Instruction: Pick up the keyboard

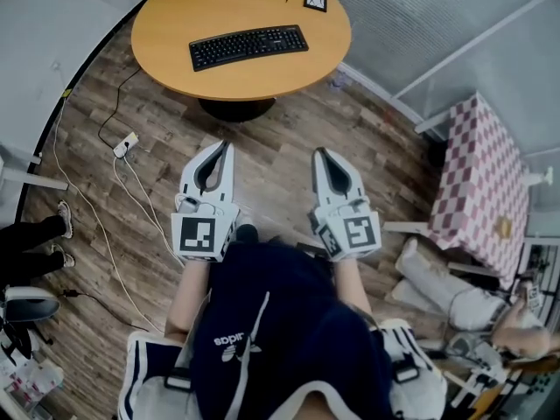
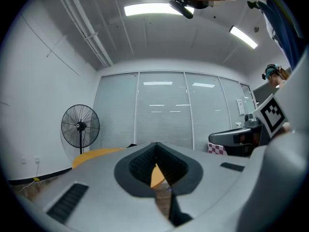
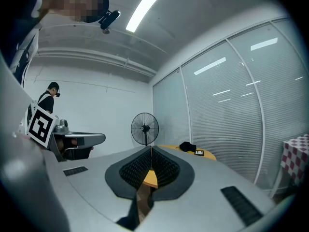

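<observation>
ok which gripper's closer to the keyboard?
Left, slightly. The left gripper is short of the table, in line with the keyboard; the right gripper is off past its right end.

The head view looks steeply down from above the person, with the left gripper and right gripper near below and the round table far ahead. Each gripper view sits low behind its own jaws, facing level across the room. Both share the table, standing fan and glass wall.
</observation>
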The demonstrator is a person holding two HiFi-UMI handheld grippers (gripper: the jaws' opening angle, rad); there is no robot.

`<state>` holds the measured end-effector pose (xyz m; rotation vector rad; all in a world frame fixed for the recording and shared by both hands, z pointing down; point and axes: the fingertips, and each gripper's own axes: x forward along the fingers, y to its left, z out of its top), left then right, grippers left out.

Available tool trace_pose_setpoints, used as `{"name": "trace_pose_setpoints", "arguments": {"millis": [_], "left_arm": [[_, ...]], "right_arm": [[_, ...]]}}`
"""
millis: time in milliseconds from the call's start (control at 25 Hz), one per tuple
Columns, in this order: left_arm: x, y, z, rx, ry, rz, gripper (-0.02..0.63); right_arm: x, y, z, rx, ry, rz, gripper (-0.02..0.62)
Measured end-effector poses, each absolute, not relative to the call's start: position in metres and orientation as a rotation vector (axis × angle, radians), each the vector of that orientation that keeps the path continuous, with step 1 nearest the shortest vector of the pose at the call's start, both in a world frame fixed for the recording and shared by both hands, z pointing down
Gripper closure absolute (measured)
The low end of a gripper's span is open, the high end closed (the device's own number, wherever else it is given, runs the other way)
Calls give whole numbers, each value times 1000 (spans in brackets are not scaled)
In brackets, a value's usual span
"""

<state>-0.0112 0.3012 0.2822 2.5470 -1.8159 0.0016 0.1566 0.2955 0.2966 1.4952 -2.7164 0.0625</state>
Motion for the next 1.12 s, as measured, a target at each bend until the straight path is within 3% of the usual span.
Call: {"name": "trace_pose_setpoints", "arguments": {"millis": [680,1120], "left_arm": [[-34,243,313,2452,-1821,54,603],[-21,145,314,2427,-1903,96,603]], "right_arm": [[143,231,330,1491,-2698,190,589],[157,122,331,1399,-2750,187,589]]}}
